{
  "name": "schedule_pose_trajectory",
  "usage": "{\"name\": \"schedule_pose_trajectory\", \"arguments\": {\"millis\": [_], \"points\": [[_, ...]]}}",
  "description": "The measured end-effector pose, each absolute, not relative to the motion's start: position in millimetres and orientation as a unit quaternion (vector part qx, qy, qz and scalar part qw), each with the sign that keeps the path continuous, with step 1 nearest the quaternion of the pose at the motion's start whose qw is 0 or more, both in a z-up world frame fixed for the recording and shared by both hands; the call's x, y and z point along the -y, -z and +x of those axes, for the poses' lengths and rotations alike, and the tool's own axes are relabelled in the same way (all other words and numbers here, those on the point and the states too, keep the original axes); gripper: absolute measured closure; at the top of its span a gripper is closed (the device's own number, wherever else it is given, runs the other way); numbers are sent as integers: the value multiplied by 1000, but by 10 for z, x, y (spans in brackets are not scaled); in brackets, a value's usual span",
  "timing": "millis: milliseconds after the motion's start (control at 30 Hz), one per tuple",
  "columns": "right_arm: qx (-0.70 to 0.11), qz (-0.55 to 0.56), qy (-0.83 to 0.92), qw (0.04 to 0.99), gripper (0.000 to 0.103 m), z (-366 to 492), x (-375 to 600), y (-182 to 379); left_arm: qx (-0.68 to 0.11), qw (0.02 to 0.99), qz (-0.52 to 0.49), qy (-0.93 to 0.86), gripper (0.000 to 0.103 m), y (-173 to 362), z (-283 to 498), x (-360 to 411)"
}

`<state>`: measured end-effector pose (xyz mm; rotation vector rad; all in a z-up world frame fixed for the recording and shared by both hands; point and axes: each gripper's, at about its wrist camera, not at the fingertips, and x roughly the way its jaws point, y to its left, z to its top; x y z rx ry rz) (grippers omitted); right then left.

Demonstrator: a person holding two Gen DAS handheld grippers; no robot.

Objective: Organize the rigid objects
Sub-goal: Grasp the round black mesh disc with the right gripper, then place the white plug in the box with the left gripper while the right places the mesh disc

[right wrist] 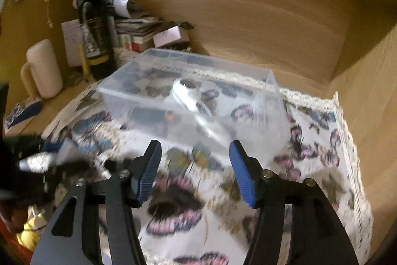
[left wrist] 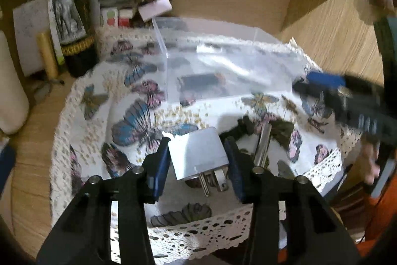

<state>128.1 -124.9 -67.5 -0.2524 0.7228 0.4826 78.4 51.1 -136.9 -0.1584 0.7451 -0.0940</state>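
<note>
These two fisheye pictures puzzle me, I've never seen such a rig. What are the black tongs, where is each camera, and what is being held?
No robot here: a person holds a two-finger gripper in each hand, each with a camera looking along its fingers. The left wrist view shows the left gripper clamping a white plug adapter, prongs toward the camera. The right wrist view shows the right gripper open and empty. Both hover above a butterfly-print cloth carrying a clear plastic box with a few items inside. A dark bottle stands behind.
</note>
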Motion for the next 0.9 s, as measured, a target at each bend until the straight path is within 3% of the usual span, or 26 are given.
{"name": "schedule_pose_trajectory", "arguments": {"millis": [300, 433, 900], "points": [[-408, -90, -255, 872, 49, 1162, 1271, 1105, -323, 942, -83, 38, 60, 1059, 675, -535], [-423, -87, -263, 863, 73, 1154, 1258, 1228, -317, 944, -82, 36, 60, 1014, 668, -508], [-341, -58, -247, 905, 73, 1152, 1428, 709, -304, 949, -70, 54, 60, 801, 1003, -399]]}}
